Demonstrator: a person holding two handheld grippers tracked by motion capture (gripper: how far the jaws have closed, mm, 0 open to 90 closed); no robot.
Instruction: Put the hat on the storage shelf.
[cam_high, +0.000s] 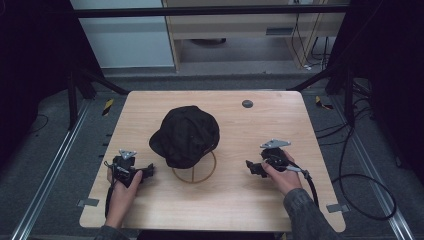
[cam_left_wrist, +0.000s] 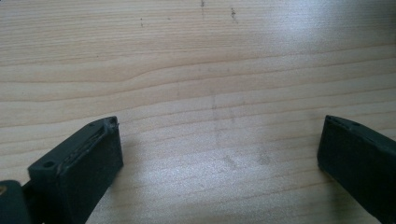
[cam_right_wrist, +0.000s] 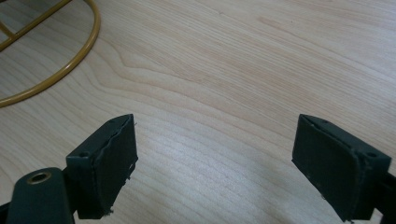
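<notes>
While both claws, left (cam_high: 148, 172) and right (cam_high: 249, 165), rest wide open and empty, the soft, light cap (cam_high: 186, 135) looks easiest to grip by its brim.

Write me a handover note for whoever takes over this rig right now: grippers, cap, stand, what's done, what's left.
Left gripper: open, holding nothing, low over the table, left of the stand.
Right gripper: open, holding nothing, right of the stand.
Cap: black, sitting on top of the gold wire stand at mid-table, touched by neither gripper.
Done: nothing is gripped; whether the cap was just placed cannot be told.
Left: probably reach in from both sides for the cap.
</notes>
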